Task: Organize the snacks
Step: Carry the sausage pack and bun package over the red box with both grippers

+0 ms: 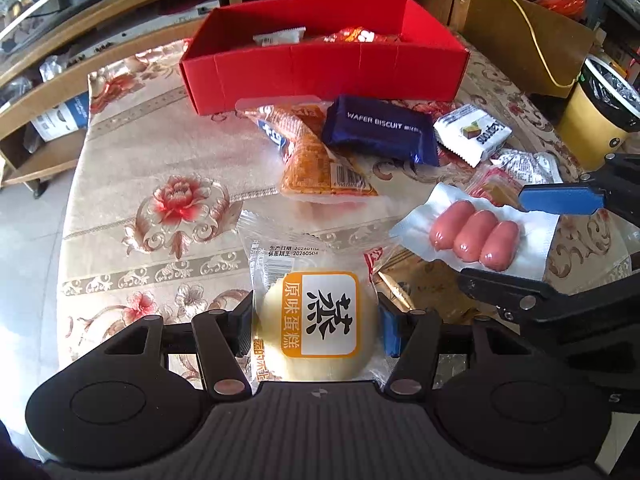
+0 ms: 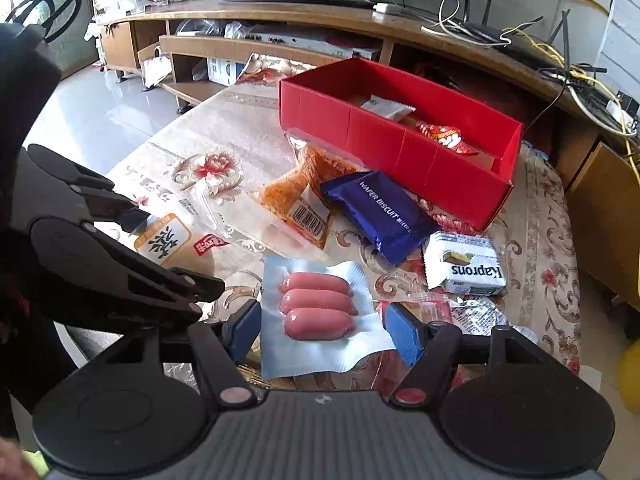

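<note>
— While I hold both tools over the table [image 1: 160, 152], what does my left gripper [image 1: 316, 320] have?

— A round pale cake [image 1: 320, 320] in a clear wrapper, orange-framed label with big black characters. Your pads press its two sides, so you're pinching it, just above the flowered cloth.

— And my right gripper [image 2: 320, 328]?

— It carries the sausage pack [image 2: 320, 308]: three pink sausages side by side, sealed on a white backing. Blue pads sit at both edges of that backing, gripping it.

— Where's the red box [image 1: 320, 68]?

— At the far side of the table, open, with a white packet and a red one inside. In front of it lie an orange pouch [image 1: 320, 160], a dark blue wafer pack [image 1: 380, 128] and a small white packet [image 1: 472, 134].
</note>
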Demonstrator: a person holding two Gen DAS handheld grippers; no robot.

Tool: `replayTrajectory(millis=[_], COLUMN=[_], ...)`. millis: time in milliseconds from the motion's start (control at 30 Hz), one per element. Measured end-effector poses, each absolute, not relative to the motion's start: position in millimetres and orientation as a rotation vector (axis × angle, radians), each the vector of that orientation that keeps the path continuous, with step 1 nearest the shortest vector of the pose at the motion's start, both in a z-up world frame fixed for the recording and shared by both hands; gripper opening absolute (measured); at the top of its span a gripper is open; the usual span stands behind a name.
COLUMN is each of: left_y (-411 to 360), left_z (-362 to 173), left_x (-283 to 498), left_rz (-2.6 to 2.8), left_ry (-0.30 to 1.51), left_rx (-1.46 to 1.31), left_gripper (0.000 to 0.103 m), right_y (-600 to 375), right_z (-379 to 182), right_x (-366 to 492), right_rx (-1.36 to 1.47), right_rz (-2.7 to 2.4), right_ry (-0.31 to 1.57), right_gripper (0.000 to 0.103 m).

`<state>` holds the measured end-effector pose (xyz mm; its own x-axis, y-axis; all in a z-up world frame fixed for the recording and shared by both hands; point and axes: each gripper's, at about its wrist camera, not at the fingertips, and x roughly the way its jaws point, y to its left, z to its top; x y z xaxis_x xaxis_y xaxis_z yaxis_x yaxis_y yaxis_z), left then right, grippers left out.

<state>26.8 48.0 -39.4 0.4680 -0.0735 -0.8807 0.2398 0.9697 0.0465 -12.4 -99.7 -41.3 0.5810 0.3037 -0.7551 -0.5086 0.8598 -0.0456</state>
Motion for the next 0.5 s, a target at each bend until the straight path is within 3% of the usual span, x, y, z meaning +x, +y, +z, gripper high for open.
replayTrajectory(millis=[500], left_y=[39], left_z=[-18], left_x=[33], left_rz=[-0.156], left_ry=[0.957], left_rx=[0.191], left_gripper=[0.064], right_y=[-108], right_z=[-21], right_x=[-12], right_rx=[-0.23], right_rz=[0.418], right_ry=[0.749], right_gripper=[0.062])
